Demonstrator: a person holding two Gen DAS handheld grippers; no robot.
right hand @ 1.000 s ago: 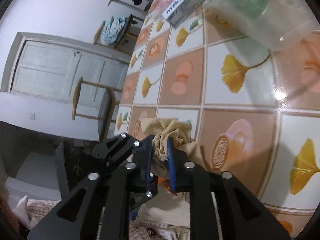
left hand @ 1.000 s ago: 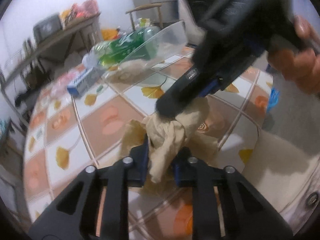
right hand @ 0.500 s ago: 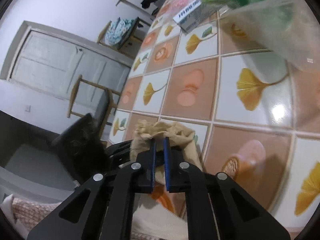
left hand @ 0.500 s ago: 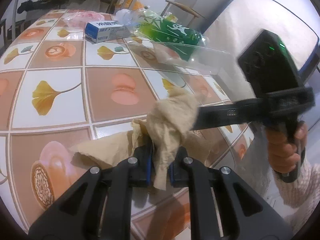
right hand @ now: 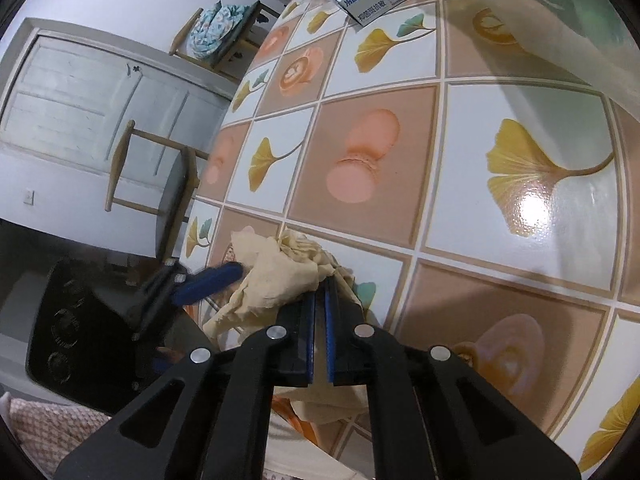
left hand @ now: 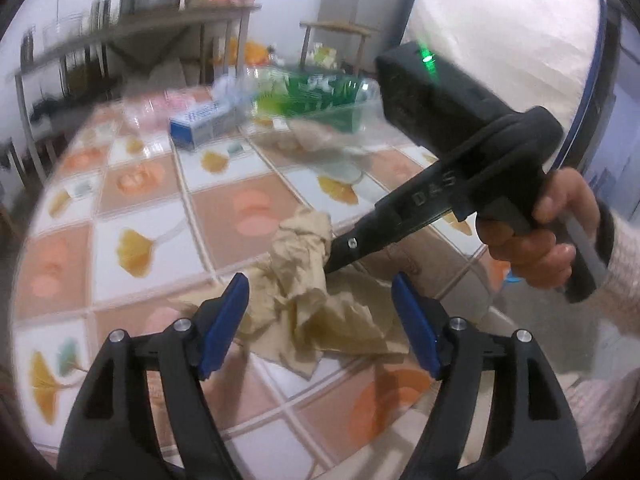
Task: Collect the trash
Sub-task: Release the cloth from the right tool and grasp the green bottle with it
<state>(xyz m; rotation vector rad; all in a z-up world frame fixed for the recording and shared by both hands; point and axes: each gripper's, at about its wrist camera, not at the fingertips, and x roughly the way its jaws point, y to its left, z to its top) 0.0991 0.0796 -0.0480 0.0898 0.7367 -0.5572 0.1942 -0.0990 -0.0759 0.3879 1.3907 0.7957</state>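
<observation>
A crumpled beige paper napkin point(left hand: 304, 276) lies near the front edge of the tiled table point(left hand: 132, 216). My left gripper point(left hand: 320, 316) is open, its blue pads on either side of the napkin and not touching it. My right gripper point(right hand: 319, 304) is shut on the napkin point(right hand: 280, 276); it shows in the left wrist view point(left hand: 332, 260), pinching the napkin's raised top from the right.
A clear plastic bin point(left hand: 320, 120) holding a green bottle point(left hand: 316, 92) stands at the table's far side, next to a blue and white box point(left hand: 204, 120). A chair point(right hand: 160, 184) stands by the table's left edge. Shelves point(left hand: 132, 40) line the back wall.
My left gripper has opened and let go of the napkin. My right gripper stays shut on it and has lifted its top slightly.
</observation>
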